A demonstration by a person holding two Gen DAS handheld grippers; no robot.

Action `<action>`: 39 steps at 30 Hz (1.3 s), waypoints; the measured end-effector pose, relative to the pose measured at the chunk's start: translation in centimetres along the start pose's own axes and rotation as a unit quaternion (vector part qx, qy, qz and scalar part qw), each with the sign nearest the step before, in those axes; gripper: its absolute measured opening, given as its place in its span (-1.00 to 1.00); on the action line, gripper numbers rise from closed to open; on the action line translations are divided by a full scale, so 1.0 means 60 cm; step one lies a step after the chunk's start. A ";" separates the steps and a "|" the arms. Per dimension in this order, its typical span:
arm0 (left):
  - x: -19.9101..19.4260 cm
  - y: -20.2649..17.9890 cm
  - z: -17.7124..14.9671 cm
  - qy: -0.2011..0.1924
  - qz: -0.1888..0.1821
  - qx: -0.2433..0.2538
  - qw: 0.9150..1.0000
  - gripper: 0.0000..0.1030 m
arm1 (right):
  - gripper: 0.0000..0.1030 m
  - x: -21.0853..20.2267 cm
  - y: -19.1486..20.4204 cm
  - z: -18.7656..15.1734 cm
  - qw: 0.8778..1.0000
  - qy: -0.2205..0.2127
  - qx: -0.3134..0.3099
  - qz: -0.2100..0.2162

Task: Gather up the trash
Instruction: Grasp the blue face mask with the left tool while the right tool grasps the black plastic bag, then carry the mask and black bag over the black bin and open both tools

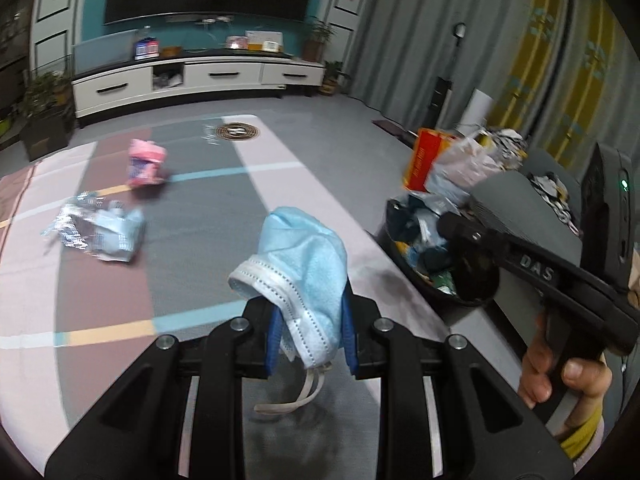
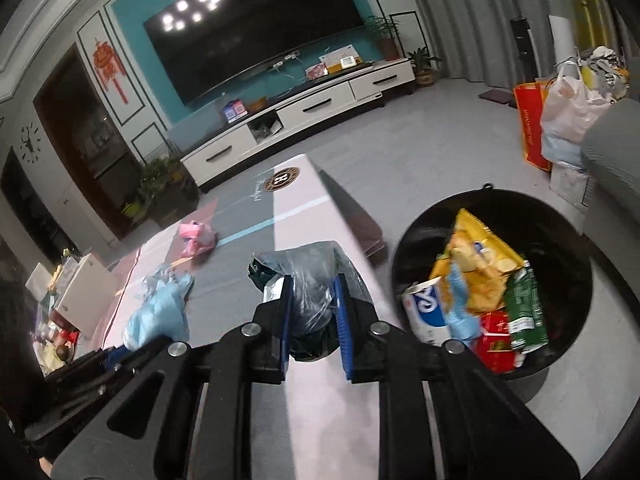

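Note:
My left gripper [image 1: 310, 316] is shut on a light blue face mask [image 1: 304, 264], held above the striped mat, its ear loop hanging down. My right gripper [image 2: 312, 300] is shut on a crumpled dark plastic bag [image 2: 316, 280], left of the black trash bin [image 2: 568, 248]. The bin holds several wrappers and a paper roll. The bin also shows in the left wrist view [image 1: 468, 300], with the right gripper's body above it. On the mat lie a pink wrapper [image 1: 145, 162] and a blue and silver wrapper [image 1: 100, 232], also in the right wrist view [image 2: 198, 238] [image 2: 160, 312].
A white TV cabinet [image 1: 196, 80] stands against the far wall under the TV. Potted plants [image 1: 44, 116] stand at the left. A red bag [image 2: 532, 128] and a white plastic bag [image 2: 572, 116] sit by a grey sofa [image 2: 612, 148]. A box with clutter [image 2: 76, 296] is at the left.

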State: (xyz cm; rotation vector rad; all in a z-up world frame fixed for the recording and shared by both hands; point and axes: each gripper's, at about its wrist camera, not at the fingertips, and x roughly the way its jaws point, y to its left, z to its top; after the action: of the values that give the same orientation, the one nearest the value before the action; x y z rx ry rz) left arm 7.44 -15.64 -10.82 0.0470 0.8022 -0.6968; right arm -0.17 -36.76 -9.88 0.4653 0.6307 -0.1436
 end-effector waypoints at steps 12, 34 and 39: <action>0.070 -0.141 0.036 0.017 -0.035 0.054 0.998 -0.49 | -0.59 -0.035 -0.110 0.020 0.997 -0.022 0.035 -0.066; 0.246 -0.250 0.066 0.096 -0.073 0.057 0.991 -0.41 | -0.55 -0.032 -0.259 0.019 0.986 0.017 0.129 -0.101; 0.247 -0.255 0.062 0.089 -0.071 0.062 0.992 -0.21 | -0.46 -0.021 -0.267 0.017 0.984 0.034 0.134 -0.112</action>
State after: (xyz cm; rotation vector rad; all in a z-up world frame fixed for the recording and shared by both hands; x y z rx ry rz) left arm 8.03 -36.85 -14.88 0.1687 0.9383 -0.8856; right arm -4.94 -51.47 -14.40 0.6595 0.7338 -0.4313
